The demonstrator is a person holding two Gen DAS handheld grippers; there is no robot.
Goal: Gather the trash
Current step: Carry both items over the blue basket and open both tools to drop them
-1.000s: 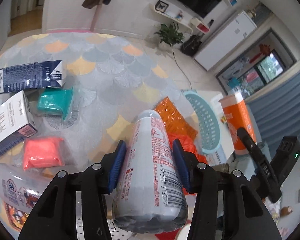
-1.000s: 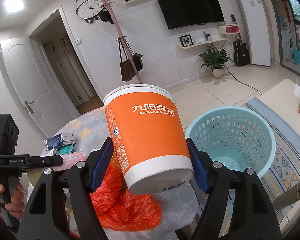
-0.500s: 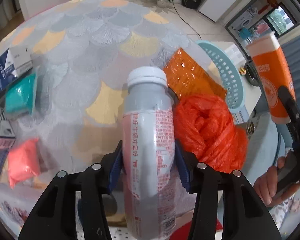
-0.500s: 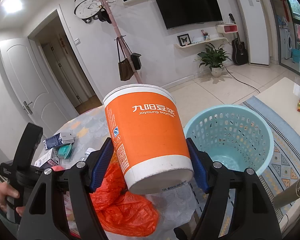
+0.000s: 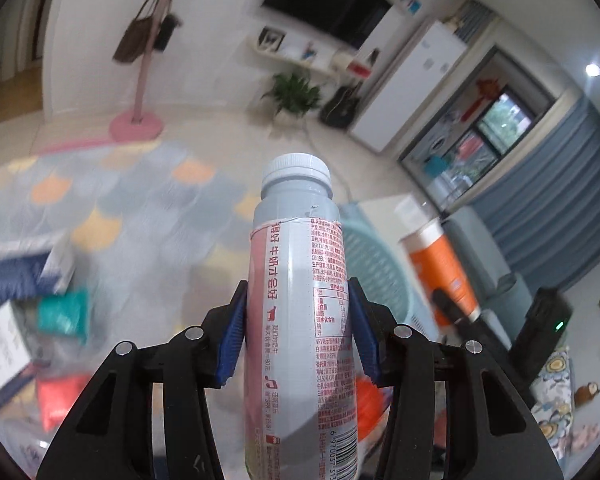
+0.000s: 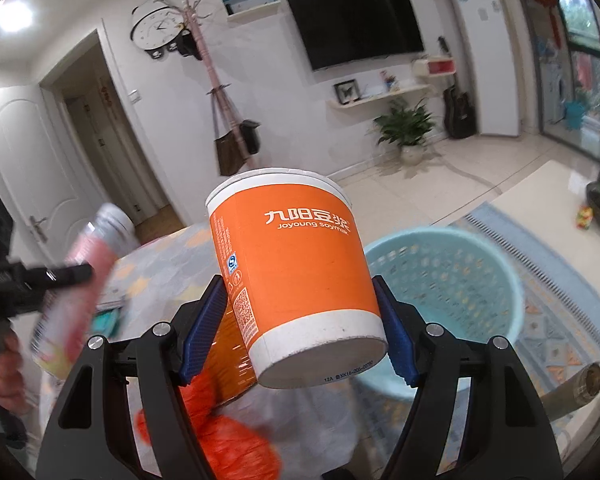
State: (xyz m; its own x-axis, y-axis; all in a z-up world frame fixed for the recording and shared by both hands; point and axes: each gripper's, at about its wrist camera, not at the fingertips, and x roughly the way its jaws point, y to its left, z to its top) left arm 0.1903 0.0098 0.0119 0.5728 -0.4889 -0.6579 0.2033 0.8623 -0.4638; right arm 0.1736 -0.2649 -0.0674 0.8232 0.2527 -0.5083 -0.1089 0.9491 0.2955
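Left claw [image 5: 296,332] clamped on milk bottle [image 5: 298,300], now raised, right claw [image 6: 300,328] gripping orange cup [image 6: 296,264] unchanged

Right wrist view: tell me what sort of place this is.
Most likely a home living room: a flat television on the wall above a shelf with a potted plant below, a coat stand hung with bags, and a guitar leaning in the corner.

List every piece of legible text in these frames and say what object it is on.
"九阳豆浆" and "Joyoung soymilk": orange cup.
"12A", then a code too small to be sure of: the cup's base rim.
"牛奶" and a barcode starting "6 97005": milk bottle; its fine print is too small.
Table cartons: blurred.
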